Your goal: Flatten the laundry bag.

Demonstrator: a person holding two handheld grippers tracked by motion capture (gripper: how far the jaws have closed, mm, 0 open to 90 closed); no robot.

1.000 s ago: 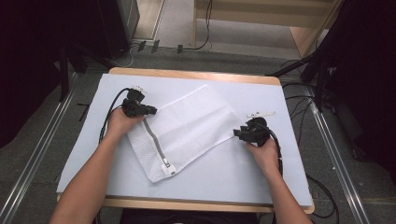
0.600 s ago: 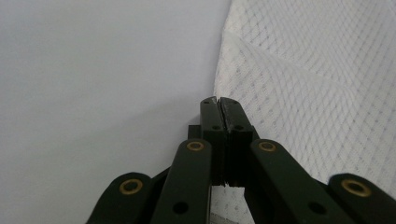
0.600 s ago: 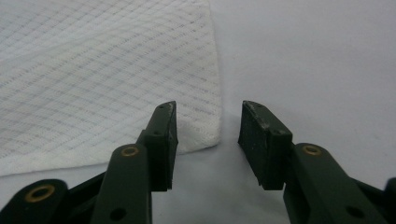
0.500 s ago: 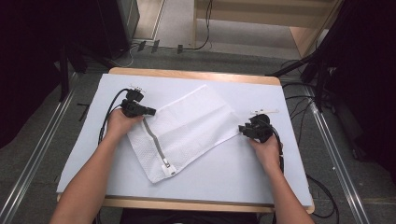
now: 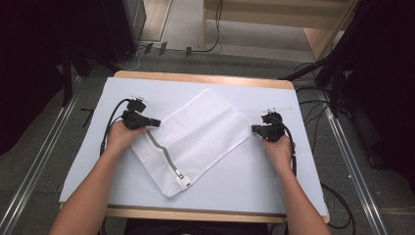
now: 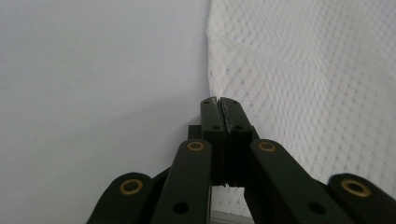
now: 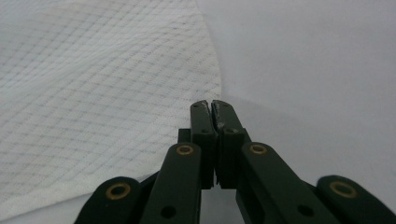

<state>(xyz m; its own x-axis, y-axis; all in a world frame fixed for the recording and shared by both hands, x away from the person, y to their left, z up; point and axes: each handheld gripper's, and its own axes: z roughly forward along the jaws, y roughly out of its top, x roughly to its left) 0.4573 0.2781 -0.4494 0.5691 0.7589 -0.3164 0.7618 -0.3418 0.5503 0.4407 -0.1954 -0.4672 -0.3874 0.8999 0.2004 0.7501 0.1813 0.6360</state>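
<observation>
White mesh, a zippered laundry bag (image 5: 195,139), lies flat and turned on a diagonal at the middle of the counter (image 5: 244,181); its grey zipper (image 5: 164,155) runs along the near-left edge, the pull end toward the near corner; one corner points left, one right. Left gripper (image 5: 155,122) sits at the bag's left corner, jaws pressed together with nothing seen between them; in the left gripper view the tips (image 6: 217,101) rest just beside the mesh edge (image 6: 303,79), contact uncertain. Right gripper (image 5: 255,129) sits at the right corner, jaws likewise together and empty; in the right gripper view its tips (image 7: 209,105) lie beside the bag's edge (image 7: 107,93). Counter surface pale, wooden rim showing at the far and near sides; black cables (image 5: 110,127) trail from each gripper; grey floor (image 5: 44,147) and metal rails around.
</observation>
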